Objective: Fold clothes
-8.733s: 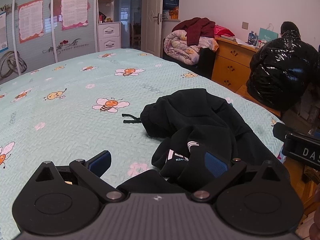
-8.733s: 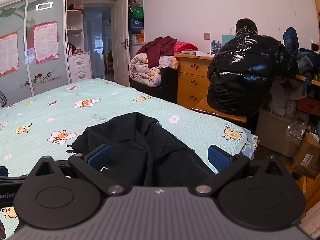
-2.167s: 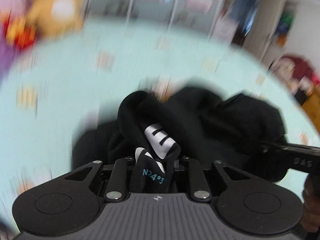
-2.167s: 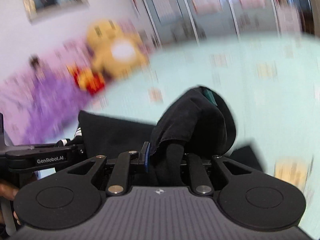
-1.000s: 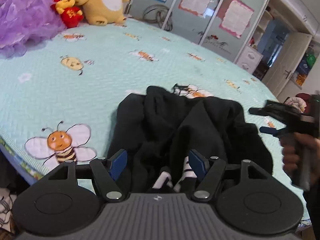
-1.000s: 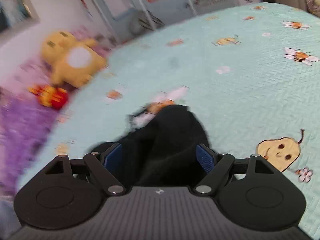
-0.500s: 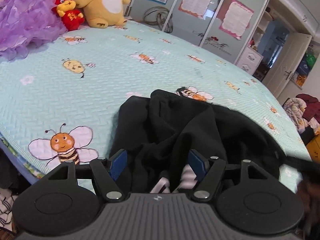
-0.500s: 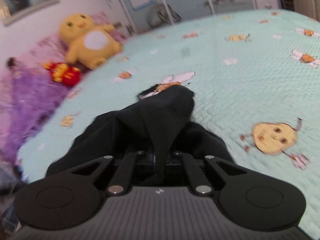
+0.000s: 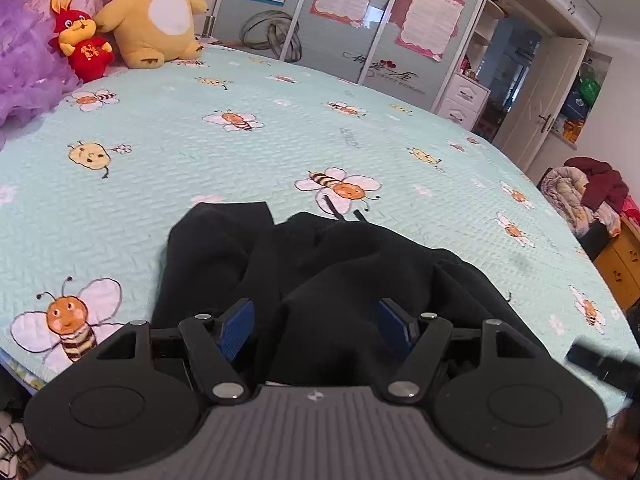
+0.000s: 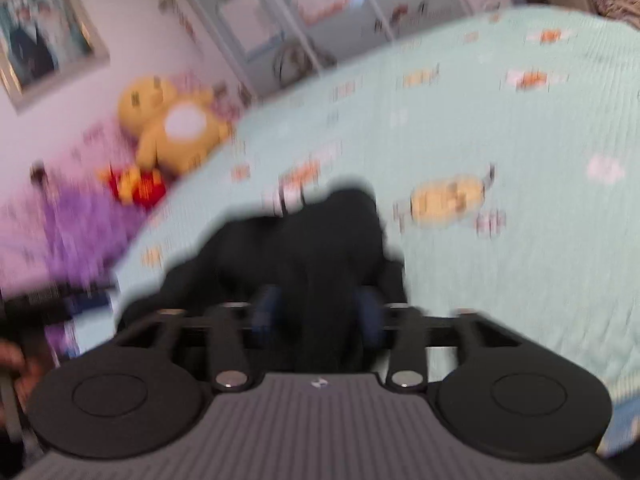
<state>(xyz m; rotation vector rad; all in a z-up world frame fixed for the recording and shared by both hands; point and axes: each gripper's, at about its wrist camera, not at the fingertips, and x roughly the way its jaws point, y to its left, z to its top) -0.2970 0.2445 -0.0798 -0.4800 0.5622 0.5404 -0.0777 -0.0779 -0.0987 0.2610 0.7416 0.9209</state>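
A black garment point(image 9: 320, 264) lies crumpled on the mint bee-print bedspread point(image 9: 280, 140), close to the bed's near edge. My left gripper point(image 9: 316, 322) is open over the garment's near end. A bulge of black cloth sits between its blue pads point(image 9: 236, 326), and they do not squeeze it. The right wrist view is blurred by motion. In it my right gripper point(image 10: 316, 310) has its jaws opening, with a hump of the garment point(image 10: 320, 240) between them. A dark blur at the left wrist view's lower right edge is the right gripper point(image 9: 600, 360).
A yellow plush toy point(image 9: 156, 12), a red plush toy point(image 9: 86, 46) and a purple frilly cushion point(image 9: 24, 76) sit at the head of the bed. Sliding wardrobe doors point(image 9: 360, 20) stand behind. Piled bedding point(image 9: 580, 196) and a wooden dresser point(image 9: 620, 260) are to the right.
The right gripper was shut on a fold of the black garment half a second ago; now its jaws stand apart and its view has swung. The garment's white stripes have gone out of sight.
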